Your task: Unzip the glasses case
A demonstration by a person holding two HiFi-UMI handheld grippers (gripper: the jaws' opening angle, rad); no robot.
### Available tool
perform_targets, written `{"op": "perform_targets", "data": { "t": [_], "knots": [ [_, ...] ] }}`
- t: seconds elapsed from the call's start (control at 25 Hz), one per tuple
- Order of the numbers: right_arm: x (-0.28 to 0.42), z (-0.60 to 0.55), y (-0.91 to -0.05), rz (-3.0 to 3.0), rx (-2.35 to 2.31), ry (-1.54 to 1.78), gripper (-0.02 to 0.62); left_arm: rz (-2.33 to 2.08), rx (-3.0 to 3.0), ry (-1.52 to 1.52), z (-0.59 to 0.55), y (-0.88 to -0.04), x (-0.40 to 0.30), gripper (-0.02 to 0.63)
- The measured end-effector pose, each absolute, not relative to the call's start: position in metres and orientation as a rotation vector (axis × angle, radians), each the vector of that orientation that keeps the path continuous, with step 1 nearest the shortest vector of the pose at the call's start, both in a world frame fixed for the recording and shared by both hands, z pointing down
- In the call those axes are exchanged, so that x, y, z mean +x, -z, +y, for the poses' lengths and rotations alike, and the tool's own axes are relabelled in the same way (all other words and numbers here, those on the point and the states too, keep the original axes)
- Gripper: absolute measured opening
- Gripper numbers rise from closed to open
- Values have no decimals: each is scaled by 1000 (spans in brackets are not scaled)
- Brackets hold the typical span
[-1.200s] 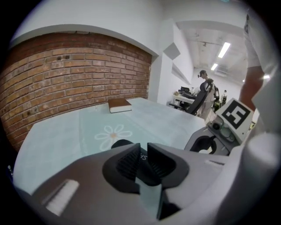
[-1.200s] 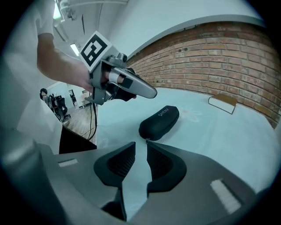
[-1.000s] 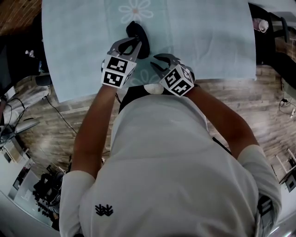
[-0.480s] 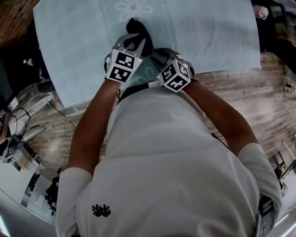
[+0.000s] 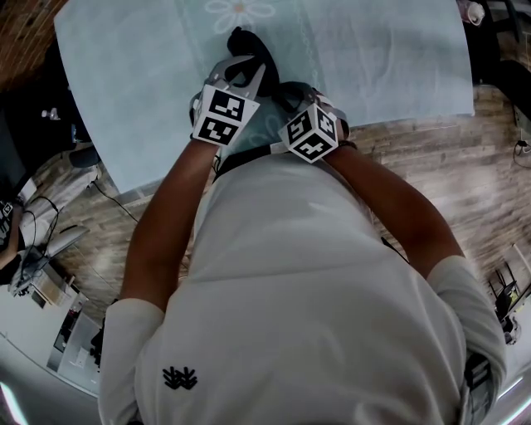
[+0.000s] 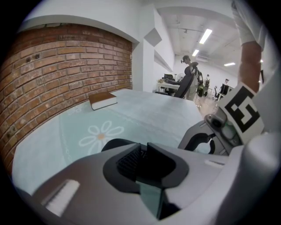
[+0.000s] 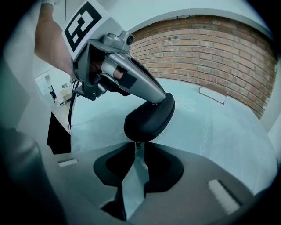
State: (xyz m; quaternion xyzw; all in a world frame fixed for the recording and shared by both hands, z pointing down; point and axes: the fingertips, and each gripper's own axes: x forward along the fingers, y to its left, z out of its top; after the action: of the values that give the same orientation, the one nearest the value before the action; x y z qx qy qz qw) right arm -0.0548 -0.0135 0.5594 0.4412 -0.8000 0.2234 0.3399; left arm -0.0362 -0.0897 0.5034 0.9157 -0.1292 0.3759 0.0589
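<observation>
A black glasses case (image 5: 247,51) rests on the teal tablecloth (image 5: 373,58) near the table's front edge. My left gripper (image 5: 246,73) is shut on the case's near end; in the left gripper view the dark case (image 6: 115,144) fills the space between the jaws. In the right gripper view the case (image 7: 149,117) rises tilted, with the left gripper's fingers (image 7: 136,85) clamped on its upper part. My right gripper (image 7: 138,151) sits at the case's lower end, its jaws pinched on the small zipper pull (image 7: 138,144). In the head view the right gripper (image 5: 285,94) is just right of the left one.
The cloth carries a white daisy print (image 5: 241,12). A brown book (image 6: 103,100) lies at the table's far side by a brick wall (image 6: 61,66). Wooden floor (image 5: 431,141) lies beyond the front edge, with chairs and a person (image 6: 189,66) far off.
My right gripper has moved left to the case's end and closed on the zipper pull. The left gripper has kept its hold on the case.
</observation>
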Motion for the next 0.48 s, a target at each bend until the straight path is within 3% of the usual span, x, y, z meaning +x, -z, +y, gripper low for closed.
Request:
{"op": "perform_targets", "data": {
  "t": [0.48],
  "knots": [
    [-49, -7, -555, -2102, 1199, -623, 6, -382, 2778, -1125, -89, -502, -35, 101]
  ]
}}
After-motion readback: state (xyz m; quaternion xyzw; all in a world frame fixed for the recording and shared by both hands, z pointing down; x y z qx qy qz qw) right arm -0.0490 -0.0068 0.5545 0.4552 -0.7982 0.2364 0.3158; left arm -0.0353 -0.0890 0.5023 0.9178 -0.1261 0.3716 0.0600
